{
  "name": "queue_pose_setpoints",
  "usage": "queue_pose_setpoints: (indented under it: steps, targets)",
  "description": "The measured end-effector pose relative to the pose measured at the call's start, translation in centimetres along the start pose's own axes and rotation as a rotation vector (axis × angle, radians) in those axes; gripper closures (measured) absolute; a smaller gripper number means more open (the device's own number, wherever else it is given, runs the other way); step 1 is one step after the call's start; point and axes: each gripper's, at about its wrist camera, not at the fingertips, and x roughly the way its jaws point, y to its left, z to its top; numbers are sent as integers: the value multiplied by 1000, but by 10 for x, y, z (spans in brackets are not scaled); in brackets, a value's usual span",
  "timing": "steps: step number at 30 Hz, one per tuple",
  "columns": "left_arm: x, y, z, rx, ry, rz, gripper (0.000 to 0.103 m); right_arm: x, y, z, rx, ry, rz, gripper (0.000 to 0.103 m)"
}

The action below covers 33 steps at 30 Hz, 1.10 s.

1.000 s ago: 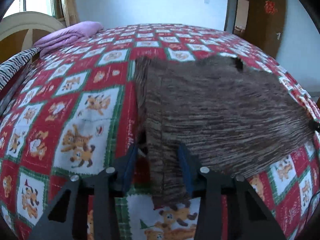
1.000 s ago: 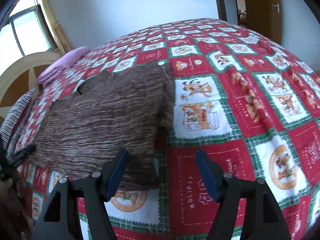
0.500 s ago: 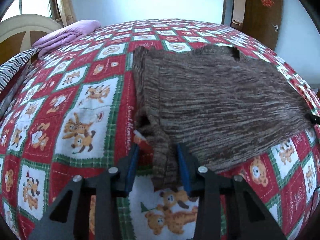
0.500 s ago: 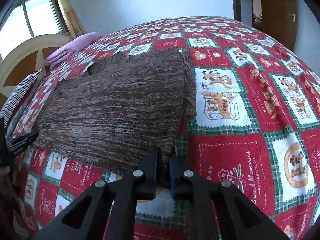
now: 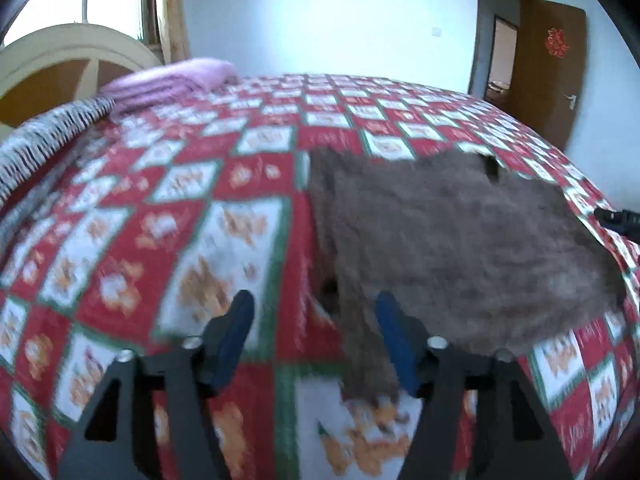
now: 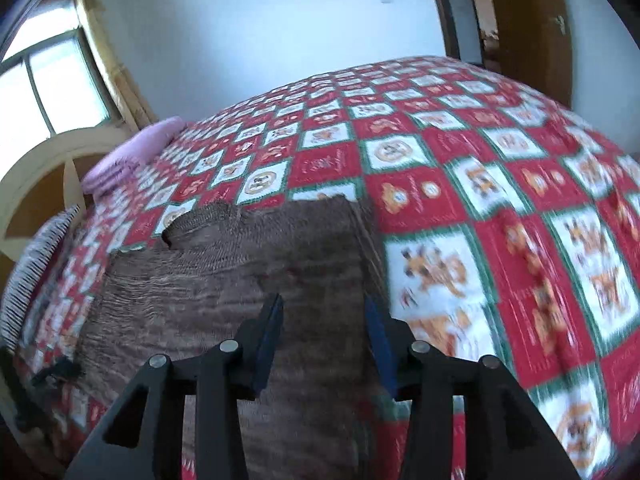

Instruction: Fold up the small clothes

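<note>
A brown striped knit garment point(image 5: 448, 232) lies spread flat on the red, green and white patchwork quilt point(image 5: 224, 216). My left gripper point(image 5: 314, 320) hangs over its near left corner. The jaws are opening, and a strip of the cloth hangs loose beside the right finger point(image 5: 390, 328), unpinched. In the right wrist view the garment point(image 6: 224, 280) fills the lower left. My right gripper point(image 6: 324, 320) hovers just above its right edge, also opening, with the cloth lying flat below the pads. Each gripper's tip shows in the other's view, the right gripper point(image 5: 618, 220) and the left gripper point(image 6: 60, 368).
A folded pink blanket point(image 5: 172, 80) and a striped pillow point(image 5: 48, 132) lie at the head of the bed by the cream headboard point(image 5: 76, 48). An open brown door point(image 5: 552, 68) stands at the far right. The quilt point(image 6: 500, 200) stretches bare to the right of the garment.
Both grippers held the garment's near corners half a second ago. Both have since spread their jaws and let the cloth drop, and both views have lifted a little, blurring with the motion.
</note>
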Motion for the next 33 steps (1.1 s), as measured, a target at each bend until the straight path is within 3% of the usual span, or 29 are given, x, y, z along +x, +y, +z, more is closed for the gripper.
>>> queue_pose_setpoints:
  steps: [4,7,8,10,13,16,21,22,24,29,33]
  targets:
    - [27,-12,29,58,2,81,33,33,27,15,-80,65,-3,59]
    - [51,-21,24,109,55,170,33,46,46,10,-115,84,-16,59]
    - [64,-21,14,106,112,174,32,53,55,3,-144,110,1,58]
    - [58,-17,5,88,86,176,29,68,69,-10,-238,154,-47,58]
    - [51,-6,-2,37,109,157,27,63,84,-14,-319,109,-119,57]
    - [47,0,-9,9,120,149,27,55,103,-6,-262,96,-5,57]
    - [41,-6,-16,25,118,188,19,75,180,-38,-452,170,141,56]
    - [40,-7,-17,27,119,188,19,82,193,-50,-503,169,94,49]
    - [40,-6,-17,24,119,188,16,79,207,-60,-557,105,15,48]
    - [43,-1,-14,-4,119,190,8,57,192,-51,-440,106,108,48]
    - [43,3,-15,-21,124,175,6,55,189,-81,-518,128,54,43]
